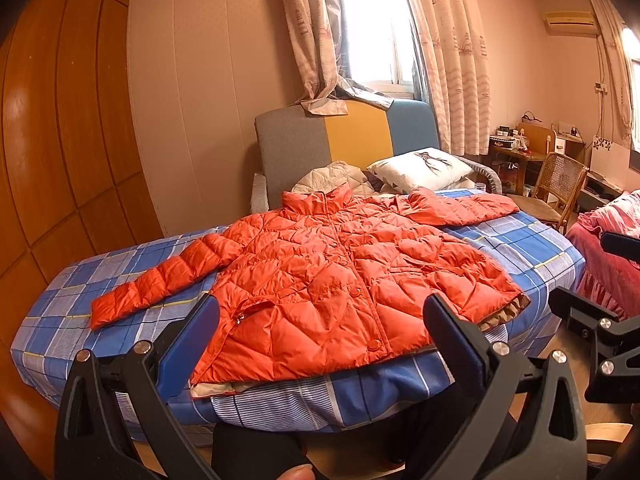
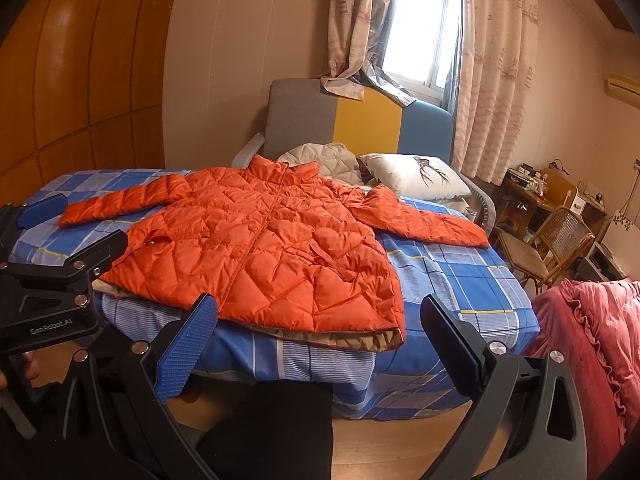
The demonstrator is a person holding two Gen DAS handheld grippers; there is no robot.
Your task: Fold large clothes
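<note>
1. Jacket first: an orange quilted down jacket [image 1: 320,276] lies face up and buttoned across the middle of both frames, spread on the blue plaid bedsheet [image 1: 532,248], sleeves out to either side, hem toward us.
2. We hold the left gripper [image 1: 320,336] spread wide and empty, low in its frame, short of the hem.
3. Our right gripper [image 2: 320,332] is likewise wide apart, gripping nothing.
4. We judge the jacket light, puffy and soft; the shiny shell looks slippery, so thin pinches may slide.
5. Best holds, in our view: the left sleeve cuff [image 1: 100,312] at lower left, the right sleeve cuff [image 2: 476,238] at right, or hem corners where the beige lining shows.
</note>
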